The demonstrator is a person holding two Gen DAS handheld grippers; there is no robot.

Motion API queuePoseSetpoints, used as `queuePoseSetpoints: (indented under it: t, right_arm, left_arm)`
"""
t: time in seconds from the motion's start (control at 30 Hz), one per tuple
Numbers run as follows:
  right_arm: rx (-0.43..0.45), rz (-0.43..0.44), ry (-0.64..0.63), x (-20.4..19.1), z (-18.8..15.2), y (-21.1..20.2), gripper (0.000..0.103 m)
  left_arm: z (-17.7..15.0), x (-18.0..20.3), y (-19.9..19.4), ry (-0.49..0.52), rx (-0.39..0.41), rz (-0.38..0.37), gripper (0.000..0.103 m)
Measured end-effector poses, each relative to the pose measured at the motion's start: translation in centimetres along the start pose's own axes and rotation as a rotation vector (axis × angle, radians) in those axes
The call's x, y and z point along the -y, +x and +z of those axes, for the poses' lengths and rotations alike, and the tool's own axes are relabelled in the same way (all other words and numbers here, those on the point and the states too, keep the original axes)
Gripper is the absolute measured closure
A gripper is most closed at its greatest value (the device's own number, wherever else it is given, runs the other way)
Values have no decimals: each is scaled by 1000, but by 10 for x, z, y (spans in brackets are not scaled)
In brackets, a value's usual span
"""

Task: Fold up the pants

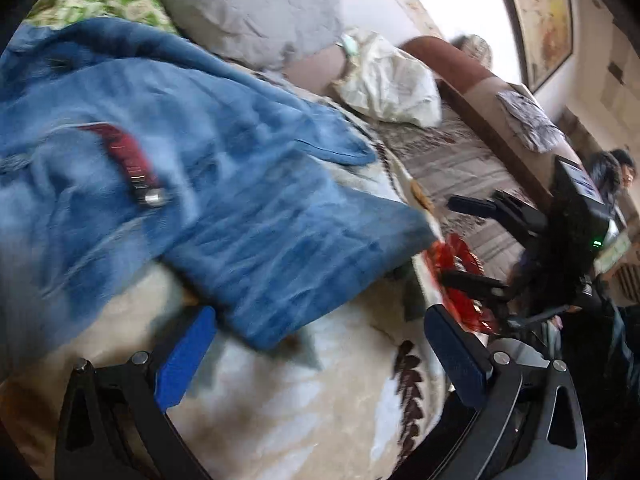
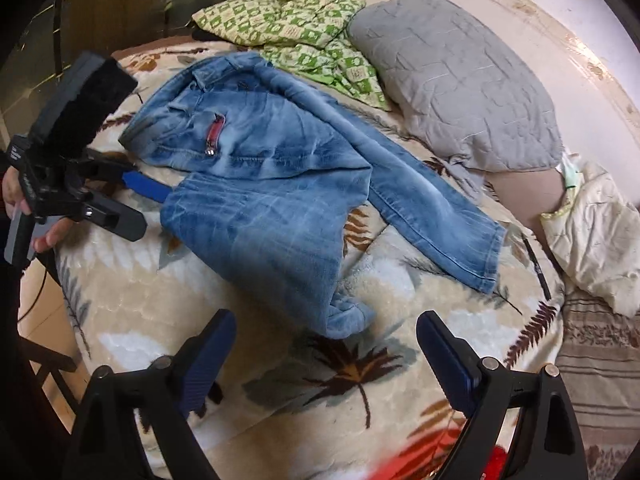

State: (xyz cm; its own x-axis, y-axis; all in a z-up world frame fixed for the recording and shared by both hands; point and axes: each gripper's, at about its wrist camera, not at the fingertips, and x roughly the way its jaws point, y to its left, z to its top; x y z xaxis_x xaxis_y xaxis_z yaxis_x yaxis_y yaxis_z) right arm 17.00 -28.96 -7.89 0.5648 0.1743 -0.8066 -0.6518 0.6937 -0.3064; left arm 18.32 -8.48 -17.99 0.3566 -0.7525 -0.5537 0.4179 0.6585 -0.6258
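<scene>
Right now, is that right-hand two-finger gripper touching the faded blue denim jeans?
Apart. In the right wrist view, the right gripper is open, and leaf-patterned blanket shows between its fingertips and the jeans.

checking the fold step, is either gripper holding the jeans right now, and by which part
Nothing is held. The left gripper and right gripper are both open, and the jeans lie loose on the blanket.

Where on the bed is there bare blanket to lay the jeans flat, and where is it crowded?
Bare blanket lies in front of the jeans, between their folded leg and the right gripper. A smaller strip runs along the bed edge beside the left gripper. The far side is crowded: green quilt, grey pillow and cream bedding.
</scene>
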Motion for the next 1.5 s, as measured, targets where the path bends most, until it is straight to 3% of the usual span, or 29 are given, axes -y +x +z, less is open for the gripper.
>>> queuePoseSetpoints:
  t: [0.1, 0.17, 0.23, 0.3, 0.4, 0.43, 0.53, 0.6, 0.83, 1.0, 1.13, 1.27, 1.4, 1.47, 1.5]
  right_arm:
    - [-2, 21, -6, 3, 2, 9, 12]
    - [-3, 31, -19, 3, 3, 16, 17]
    - [-18, 57, -35, 1, 5, 26, 22]
    - [-39, 84, -50, -2, 5, 34, 29]
    - [-92, 110, -75, -8, 2, 47, 55]
    - [-106, 136, -71, -9, 2, 48, 71]
    - [-142, 150, -74, -13, 4, 47, 84]
    - [-152, 154, -80, -14, 9, 38, 86]
    - [-121, 166, -77, 19, 51, -53, 88]
    - [-204, 123, -114, 54, 73, -103, 88]
    - [-356, 69, -125, 78, 70, -86, 88]
    - [-519, 68, -58, 101, 42, -33, 88]
    - [-561, 53, 10, 108, 21, 12, 88]
    - [-536, 11, 32, 109, 17, 15, 80]
    - [-510, -10, 42, 110, 18, 9, 80]
  left_arm:
    - [7, 3, 12, 2, -16, -8, 2]
    - [11, 0, 12, -14, -13, -24, 8]
    - [14, -8, 8, -48, -13, -27, 25]
    - [16, -17, 6, -77, -17, -36, 36]
    - [15, -25, 7, -68, -37, 0, 65]
    - [14, -27, 8, -66, -44, 7, 72]
    - [12, -32, 6, -75, -41, 1, 86]
    - [16, -26, -1, -66, -14, -4, 89]
    - [49, 18, -52, -114, 116, -136, 92]
    - [47, 66, -49, -153, 135, -208, 92]
    - [32, 95, -8, -221, 106, -207, 92]
    - [22, 93, 40, -292, 48, -168, 92]
    - [15, 78, 72, -299, 1, -82, 91]
    - [12, 74, 75, -298, -4, -79, 72]
    - [10, 72, 73, -307, -14, -66, 37]
